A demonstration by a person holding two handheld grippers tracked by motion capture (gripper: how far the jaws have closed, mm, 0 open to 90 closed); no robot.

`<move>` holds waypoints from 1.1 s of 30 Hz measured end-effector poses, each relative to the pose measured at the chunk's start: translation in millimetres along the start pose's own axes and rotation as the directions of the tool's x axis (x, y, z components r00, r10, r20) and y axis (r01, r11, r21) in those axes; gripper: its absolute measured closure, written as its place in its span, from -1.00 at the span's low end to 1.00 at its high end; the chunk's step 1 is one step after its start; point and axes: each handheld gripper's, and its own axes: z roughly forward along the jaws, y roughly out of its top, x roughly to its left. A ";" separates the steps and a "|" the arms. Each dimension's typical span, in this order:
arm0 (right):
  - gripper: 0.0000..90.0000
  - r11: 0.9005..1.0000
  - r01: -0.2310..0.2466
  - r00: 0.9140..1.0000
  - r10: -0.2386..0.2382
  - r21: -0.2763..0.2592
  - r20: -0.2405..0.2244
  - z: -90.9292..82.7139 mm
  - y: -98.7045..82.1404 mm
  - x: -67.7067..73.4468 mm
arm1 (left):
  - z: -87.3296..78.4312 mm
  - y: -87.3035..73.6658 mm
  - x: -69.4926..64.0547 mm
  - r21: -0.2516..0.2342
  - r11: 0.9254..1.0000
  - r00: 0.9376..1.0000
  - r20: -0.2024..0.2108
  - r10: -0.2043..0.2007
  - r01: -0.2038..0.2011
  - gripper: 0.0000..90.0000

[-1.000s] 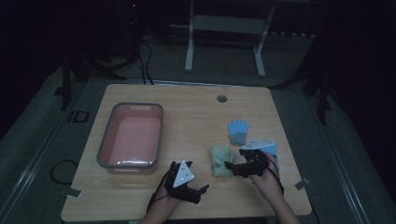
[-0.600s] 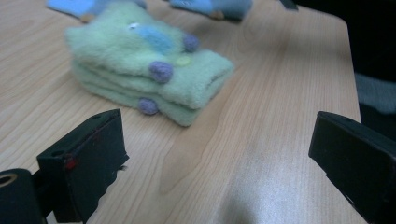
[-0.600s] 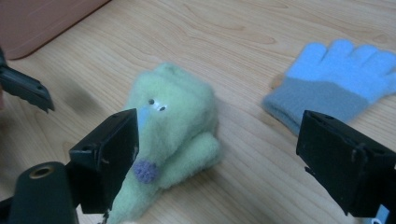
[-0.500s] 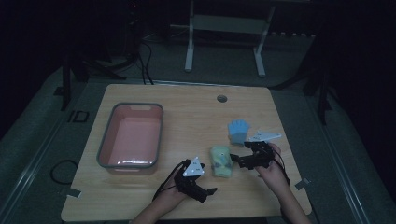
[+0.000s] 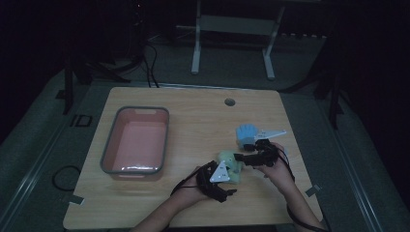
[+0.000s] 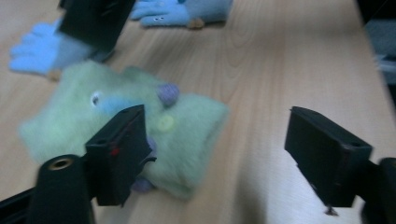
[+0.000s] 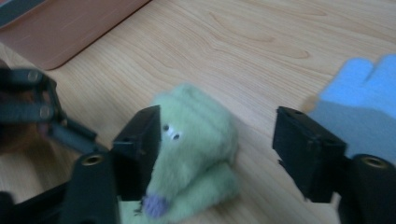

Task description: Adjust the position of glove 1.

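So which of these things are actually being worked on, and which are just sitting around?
In use: green plush toy, left gripper and right gripper, both open around it, jaws just closing.
Lying about: blue plush toy, pink tub, wooden table.

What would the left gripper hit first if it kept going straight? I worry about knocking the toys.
Likely the green plush: it lies right ahead of the left gripper, partly between its open jaws.

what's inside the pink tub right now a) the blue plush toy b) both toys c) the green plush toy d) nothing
d: the pink tub shows only its bare floor, while the green plush toy and the blue plush toy both lie on the table to its right.
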 end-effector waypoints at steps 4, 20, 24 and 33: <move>-0.21 0.999 -0.015 0.999 0.016 0.034 -0.037 12.9 7.3 -5.4 | 8.3 2.3 2.6 0.035 0.998 0.998 -0.014 0.058 -0.057 -0.28; 0.09 0.977 -0.102 0.980 0.131 0.185 -0.150 55.9 -8.5 -17.4 | 25.6 -9.9 -1.2 0.106 0.984 0.984 -0.093 0.155 -0.145 0.01; 0.29 0.974 -0.129 0.973 0.161 0.188 -0.165 55.1 -10.3 -17.6 | 26.9 -10.5 -0.4 0.104 0.985 0.980 -0.125 0.153 -0.140 0.28; 0.53 0.978 -0.113 0.979 0.139 0.173 -0.151 48.3 -2.4 -11.1 | 19.3 4.1 10.1 0.150 0.984 0.989 -0.096 0.110 -0.095 0.62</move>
